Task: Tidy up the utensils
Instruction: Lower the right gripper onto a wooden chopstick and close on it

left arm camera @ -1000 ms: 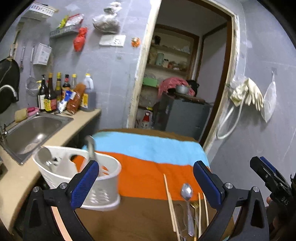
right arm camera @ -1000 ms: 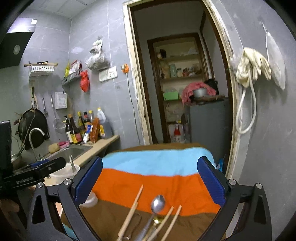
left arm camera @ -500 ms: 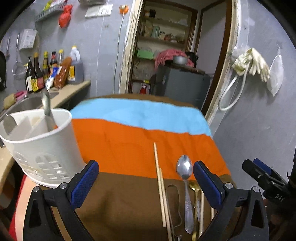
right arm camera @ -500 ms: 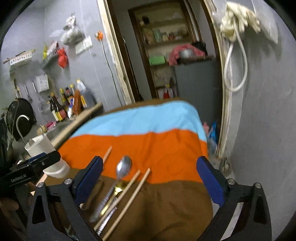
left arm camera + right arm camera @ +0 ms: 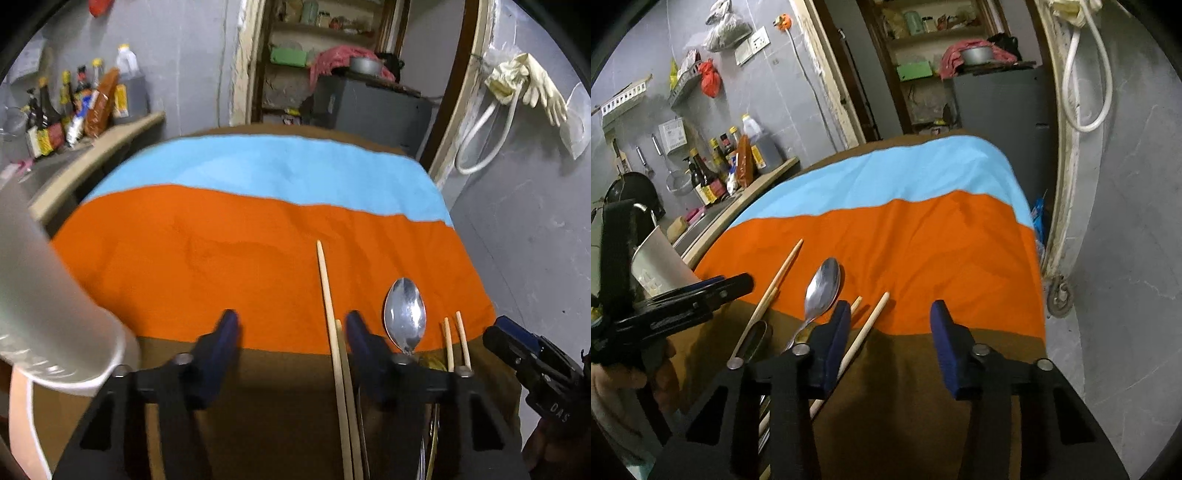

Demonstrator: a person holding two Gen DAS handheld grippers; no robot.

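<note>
A silver spoon (image 5: 404, 315) (image 5: 823, 286) and several wooden chopsticks (image 5: 328, 306) (image 5: 775, 286) lie on the striped cloth near its front edge. A white utensil caddy (image 5: 44, 314) (image 5: 661, 267) stands at the left. My left gripper (image 5: 290, 325) is open and empty, low over the cloth, its right finger beside the long chopsticks. My right gripper (image 5: 888, 314) is open and empty, its left finger over a chopstick (image 5: 866, 330) right of the spoon.
The table's blue, orange and brown cloth (image 5: 258, 229) ends at the right near a grey wall (image 5: 1126, 221). A counter with bottles (image 5: 74, 107) and a sink lies at the left. A doorway and grey cabinet (image 5: 373, 107) are behind.
Both grippers have dropped toward the utensils and tilted down. Their jaws have narrowed but stay open. The caddy has slid to the left edge of the left wrist view.
</note>
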